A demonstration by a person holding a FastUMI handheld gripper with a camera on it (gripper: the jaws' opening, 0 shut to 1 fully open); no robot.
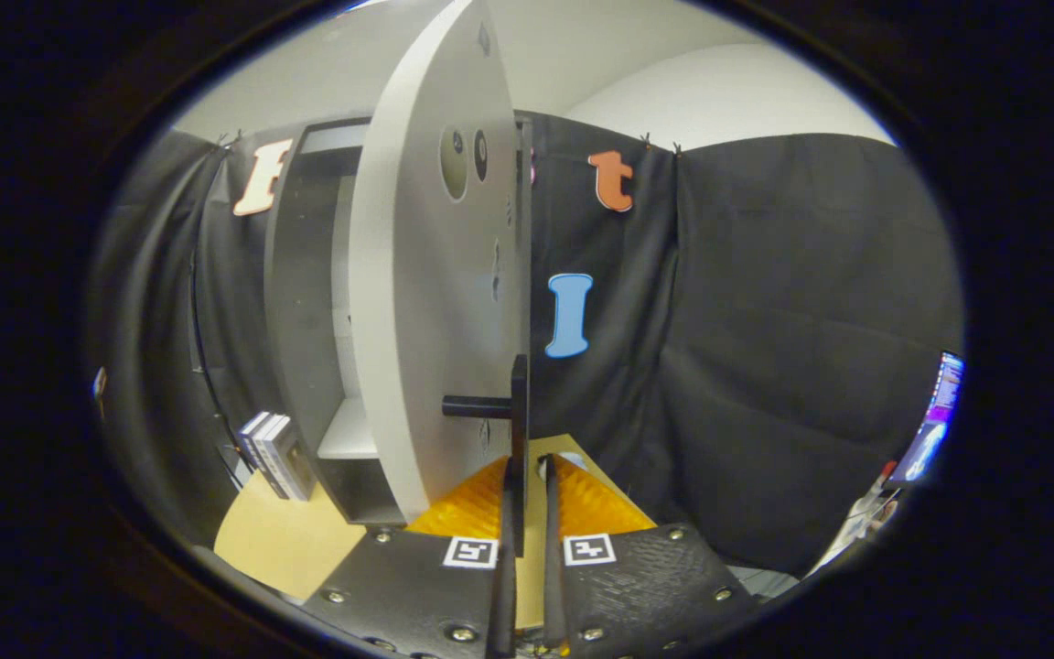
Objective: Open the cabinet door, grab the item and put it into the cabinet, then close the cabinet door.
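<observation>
The claw (527,476) is seen from behind, its two fingers (582,499) drawn close together with only a narrow slit left between them. Within that slit the lower end of the dark handle (516,430) of the cabinet door (440,302) is seen; whether both fingers press on the handle cannot be told, since the contact itself is hidden by the fingers' own bodies. The handle consists of an upright bar along the door's free edge and a short horizontal stub projecting from the door's face.

The door is shown swung open, edge-on to the view, its pale inner face turned toward the cabinet (307,302). Two round hinge recesses (456,163) are visible near the top of that face. The cabinet stands on a light wooden counter (285,540), to the left of the door, with its dark interior exposed and a pale shelf (349,435) visible low inside.

The item, a small stack of boxed packs (275,455), is seen standing upright on the counter just beside the cabinet's left outer wall, outside the cabinet and well to the left of the fingers.

Black cloth (765,348) forms the backdrop behind the cabinet. A lit screen (934,421) is partly visible far to the right.
</observation>
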